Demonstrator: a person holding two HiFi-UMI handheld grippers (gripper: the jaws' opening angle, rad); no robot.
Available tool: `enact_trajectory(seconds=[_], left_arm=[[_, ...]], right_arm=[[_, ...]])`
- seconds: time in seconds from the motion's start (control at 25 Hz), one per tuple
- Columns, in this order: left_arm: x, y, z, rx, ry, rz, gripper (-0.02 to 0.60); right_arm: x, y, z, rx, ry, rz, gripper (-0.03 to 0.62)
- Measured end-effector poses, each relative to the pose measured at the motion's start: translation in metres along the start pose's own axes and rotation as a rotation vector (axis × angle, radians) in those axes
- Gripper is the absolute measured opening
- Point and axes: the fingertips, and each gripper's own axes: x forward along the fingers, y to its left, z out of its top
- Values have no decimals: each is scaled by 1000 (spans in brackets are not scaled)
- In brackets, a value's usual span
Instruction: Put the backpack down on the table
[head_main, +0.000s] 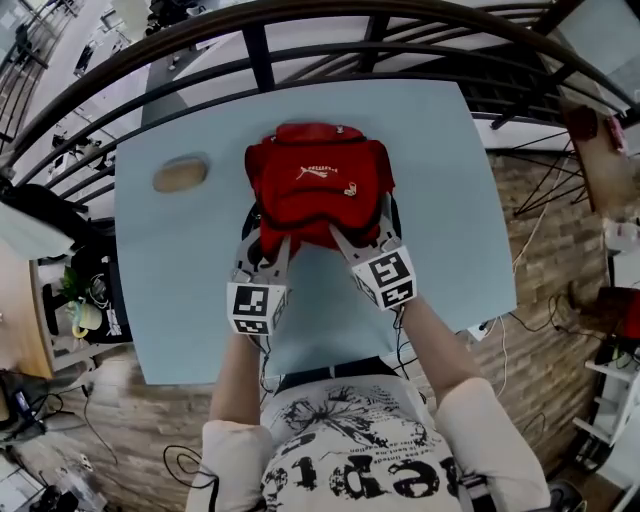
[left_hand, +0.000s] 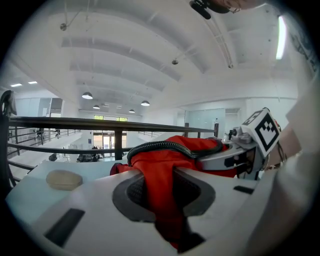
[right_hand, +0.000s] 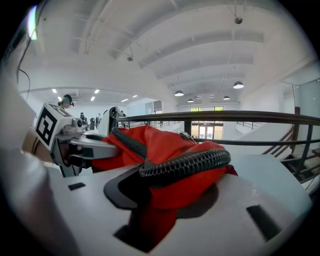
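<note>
The red backpack (head_main: 318, 185) lies on the pale blue table (head_main: 180, 290), toward its far middle. My left gripper (head_main: 262, 238) is at the bag's near-left corner. In the left gripper view, its jaws (left_hand: 162, 187) are shut on a fold of the backpack's red fabric (left_hand: 190, 150). My right gripper (head_main: 357, 236) is at the near-right corner. There a black-corded edge of the backpack (right_hand: 165, 145) droops loosely between its parted jaws (right_hand: 165, 197), and the left pad shows bare. Each gripper also appears in the other's view, the right (left_hand: 250, 145) and the left (right_hand: 75, 142).
A tan oval object (head_main: 181, 174) lies on the table to the left of the bag. A dark metal railing (head_main: 250, 50) runs just beyond the table's far edge. Cables lie on the wooden floor to the right of the table.
</note>
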Motion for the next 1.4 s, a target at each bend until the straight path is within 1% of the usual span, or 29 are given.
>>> enact_trajectory(seconds=[0.36, 0.56, 0.72, 0.8, 0.88, 0.92, 1.04, 1.12, 1.24, 1.4], left_arm=[[-14, -7, -50, -32, 45, -19, 77], [-16, -10, -78, -30, 81, -33, 77], [-17, -7, -91, -45, 93, -30, 105], [-18, -4, -92, -51, 94, -31, 113], [-20, -3, -92, -49, 90, -31, 126], [-21, -3, -91, -49, 85, -30, 144], [-28, -1, -88, -53, 67, -17, 233], [-35, 0, -86, -48, 57, -11, 253], [-49, -4, -78, -20, 32, -13, 259], [-72, -6, -58, -28, -45, 3, 258]], right_arm=[[-5, 18, -53, 52, 55, -31, 186], [-6, 23, -80, 68, 85, -50, 207], [-4, 24, -90, 62, 77, -68, 235], [-3, 26, -92, 53, 79, -72, 247], [-4, 25, -94, 52, 82, -83, 283], [-5, 23, -95, 53, 82, -93, 305], [-15, 19, -94, 52, 78, -127, 367], [-24, 19, -91, 56, 67, -148, 378], [-40, 21, -84, 54, 49, -184, 380], [-62, 34, -68, -19, 17, -230, 379]])
